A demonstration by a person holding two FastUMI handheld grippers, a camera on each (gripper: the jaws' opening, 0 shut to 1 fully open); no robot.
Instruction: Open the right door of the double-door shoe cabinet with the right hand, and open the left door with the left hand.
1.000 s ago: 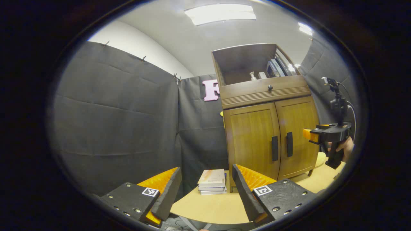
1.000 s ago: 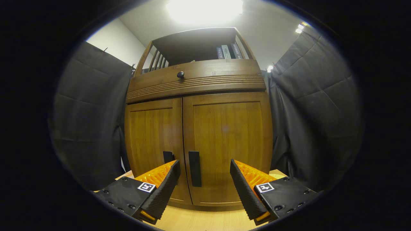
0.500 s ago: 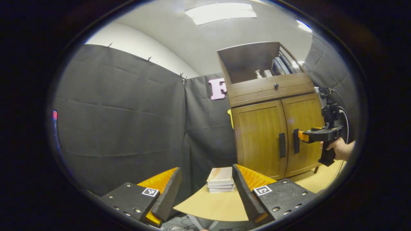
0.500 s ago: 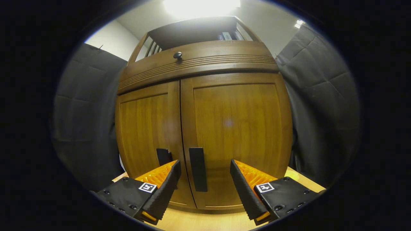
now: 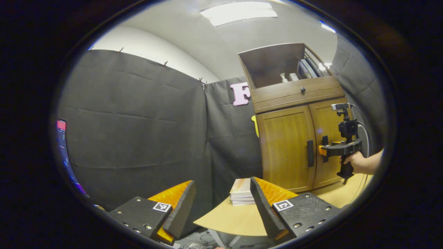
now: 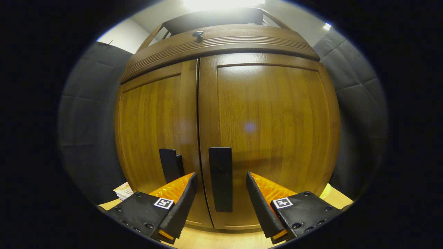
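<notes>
The wooden shoe cabinet (image 5: 294, 103) stands on a light table, both doors closed. In the right gripper view the right door (image 6: 270, 131) is close up, and its black vertical handle (image 6: 220, 178) stands between the fingers of my open right gripper (image 6: 220, 197), untouched by either. The left door (image 6: 152, 124) has its own black handle (image 6: 169, 164). In the left gripper view my left gripper (image 5: 221, 204) is open and empty, well back from the cabinet. There the right gripper (image 5: 337, 148), held by a hand (image 5: 358, 162), is at the right door's handle (image 5: 324, 148); the left handle (image 5: 310, 153) is beside it.
A stack of books (image 5: 241, 192) lies on the table (image 5: 235, 218) left of the cabinet. The open top shelf (image 5: 277, 65) holds books and small items above a drawer with a round knob (image 5: 303, 89). Black cloth walls surround the booth.
My right gripper has moved forward until the right door's handle stands between its open fingers. My left gripper's view has swung left, with the cabinet sliding rightward in it.
</notes>
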